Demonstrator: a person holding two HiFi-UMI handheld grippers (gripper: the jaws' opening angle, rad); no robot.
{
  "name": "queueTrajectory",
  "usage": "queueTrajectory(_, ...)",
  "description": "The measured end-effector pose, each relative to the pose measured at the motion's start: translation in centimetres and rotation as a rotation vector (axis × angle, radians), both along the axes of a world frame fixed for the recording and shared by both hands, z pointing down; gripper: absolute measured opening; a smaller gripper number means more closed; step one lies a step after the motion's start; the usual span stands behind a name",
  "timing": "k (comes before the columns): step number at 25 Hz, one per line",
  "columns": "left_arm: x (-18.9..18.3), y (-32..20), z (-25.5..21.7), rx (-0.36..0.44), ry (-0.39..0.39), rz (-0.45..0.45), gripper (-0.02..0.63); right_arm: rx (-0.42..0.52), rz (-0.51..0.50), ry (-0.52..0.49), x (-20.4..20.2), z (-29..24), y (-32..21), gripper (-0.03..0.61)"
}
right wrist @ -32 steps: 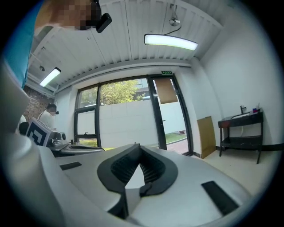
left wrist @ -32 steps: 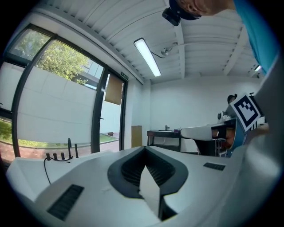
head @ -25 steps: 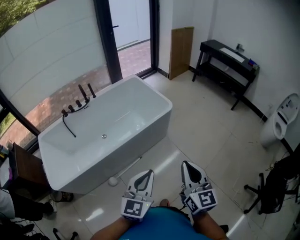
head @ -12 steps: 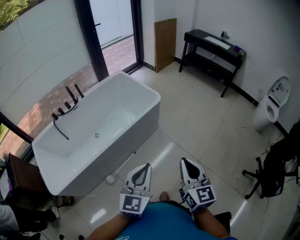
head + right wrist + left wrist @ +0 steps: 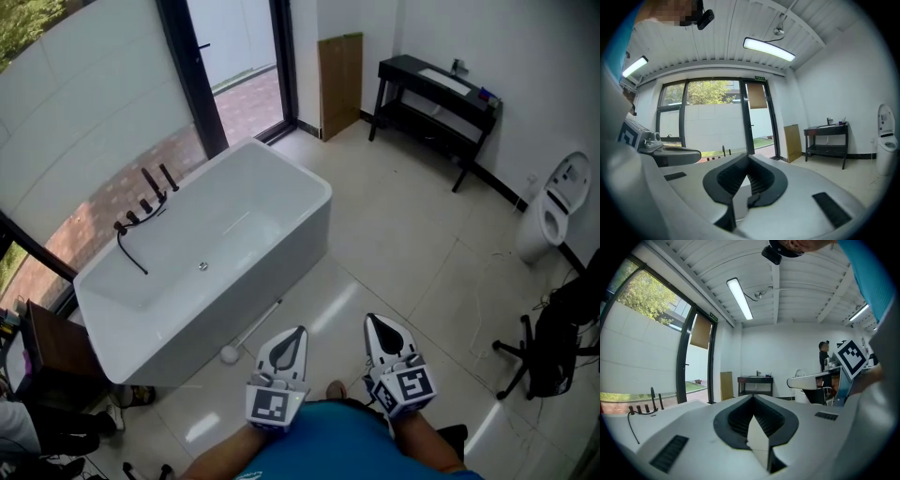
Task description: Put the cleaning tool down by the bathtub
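Observation:
The white bathtub (image 5: 281, 248) stands at the centre left of the head view. A long-handled cleaning tool (image 5: 251, 334) with a round white head lies on the tiled floor against the tub's near side. My left gripper (image 5: 292, 337) and right gripper (image 5: 376, 328) are side by side close to the person's body, well back from the tool. Both point level and both are shut with nothing in them. In the left gripper view, the left gripper (image 5: 752, 399) points across the room. In the right gripper view, the right gripper (image 5: 748, 158) faces the glass wall.
A black console table (image 5: 441, 89) stands at the far wall, and a brown board (image 5: 339, 80) leans beside the glass door. A toilet (image 5: 553, 216) and a black chair (image 5: 548, 352) are at the right. A dark cabinet (image 5: 52, 347) stands left of the tub, which carries black taps (image 5: 145, 202).
The head view has swung a little, so the room sits slightly differently in the frame. Both grippers stay shut near the body, and the tool lies where it was.

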State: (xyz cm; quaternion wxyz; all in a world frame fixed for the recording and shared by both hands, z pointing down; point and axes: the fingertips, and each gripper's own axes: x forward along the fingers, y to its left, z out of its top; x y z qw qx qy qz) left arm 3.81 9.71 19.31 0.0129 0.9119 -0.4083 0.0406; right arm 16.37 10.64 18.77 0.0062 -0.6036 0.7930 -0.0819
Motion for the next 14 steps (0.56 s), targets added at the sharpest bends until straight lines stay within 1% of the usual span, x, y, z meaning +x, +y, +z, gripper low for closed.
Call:
queueTrajectory(5, -0.8, 0.0, -0.3, 0.008, 0.003, -0.015, -0.003, 0.006, -0.012, 0.0, -0.7, -0.1, 0.2, 0.006)
queueTrajectory(14, -1.6, -0.3, -0.1, 0.007, 0.005, -0.018, -0.004, 0.009, -0.013, 0.007, -1.5, -0.1, -0.2, 0.006)
